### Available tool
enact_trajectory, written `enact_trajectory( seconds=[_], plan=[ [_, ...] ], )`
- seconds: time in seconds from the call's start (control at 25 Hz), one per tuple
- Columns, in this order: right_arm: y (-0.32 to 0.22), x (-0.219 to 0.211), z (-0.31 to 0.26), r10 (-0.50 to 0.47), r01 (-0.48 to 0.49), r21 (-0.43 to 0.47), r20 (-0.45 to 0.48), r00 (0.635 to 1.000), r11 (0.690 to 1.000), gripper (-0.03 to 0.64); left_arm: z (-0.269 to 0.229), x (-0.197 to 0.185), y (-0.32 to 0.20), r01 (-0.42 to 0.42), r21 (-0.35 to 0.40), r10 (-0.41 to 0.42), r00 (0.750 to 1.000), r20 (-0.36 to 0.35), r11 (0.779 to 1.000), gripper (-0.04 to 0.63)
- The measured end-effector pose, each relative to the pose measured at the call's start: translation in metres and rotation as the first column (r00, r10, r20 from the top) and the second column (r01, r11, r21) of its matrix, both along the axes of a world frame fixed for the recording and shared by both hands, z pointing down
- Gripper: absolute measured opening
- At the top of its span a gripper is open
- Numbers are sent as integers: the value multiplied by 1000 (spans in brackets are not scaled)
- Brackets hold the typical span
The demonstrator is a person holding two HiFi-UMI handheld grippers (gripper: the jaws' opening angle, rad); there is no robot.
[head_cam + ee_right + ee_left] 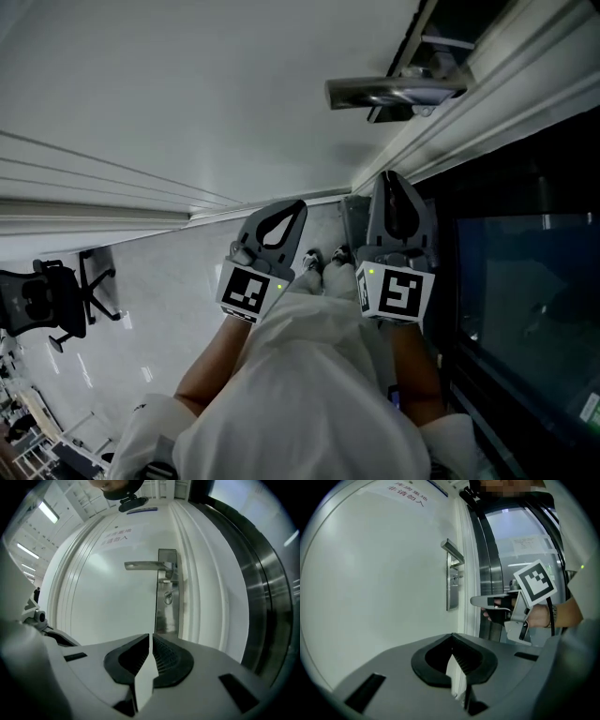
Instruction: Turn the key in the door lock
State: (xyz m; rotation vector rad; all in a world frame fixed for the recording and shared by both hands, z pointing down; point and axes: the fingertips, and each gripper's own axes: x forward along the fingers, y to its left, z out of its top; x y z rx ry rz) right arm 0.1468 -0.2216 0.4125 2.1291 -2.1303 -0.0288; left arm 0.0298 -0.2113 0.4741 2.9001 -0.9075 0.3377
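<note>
Right gripper (149, 636) first, since its jaws fill the bottom of its own view: pressed together at the tips, nothing pinched. Same story for the left gripper (452, 637), tips together and empty, off to the side of the door (108, 606). Past the right jaws, and well apart from them, is the lock plate (167, 616), running down close to the door's right edge, with the lever handle (145, 565) at its top and the cylinder just under that. Something small sits in the cylinder that I take for the key (168, 597), but it's too tiny to swear to. My guess on handling: light, stiff, thin metal, smooth enough to slip, so you'd want the pads flat on the two faces of the bow, squeezed firm, then roll the wrist about the key's own line, and expect the lock to push back a bit. Count: two grippers, one door, one lock plate, one lever handle, one key if that's what it is
</note>
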Motion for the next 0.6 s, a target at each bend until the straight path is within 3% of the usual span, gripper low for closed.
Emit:
enact_trajectory(
  seconds=[0.16,0.28,0.44,0.6],
  plan=[
    [20,-8,42,-26,32,-54,105,994,998,11,9,8,7,-60,8,60,998,14,998,6],
    [38,-20,65,-99,113,-76,166,981,991,5,15,17,13,-105,2,105,994,18,994,6],
    [63,-40,88,-188,214,-117,198,962,970,5,9,19,21,-123,5,123,992,-23,992,6],
    [82,-47,103,-184,218,-162,198,963,963,5,10,8,27,-108,-5,108,992,-70,994,6]
  ],
)
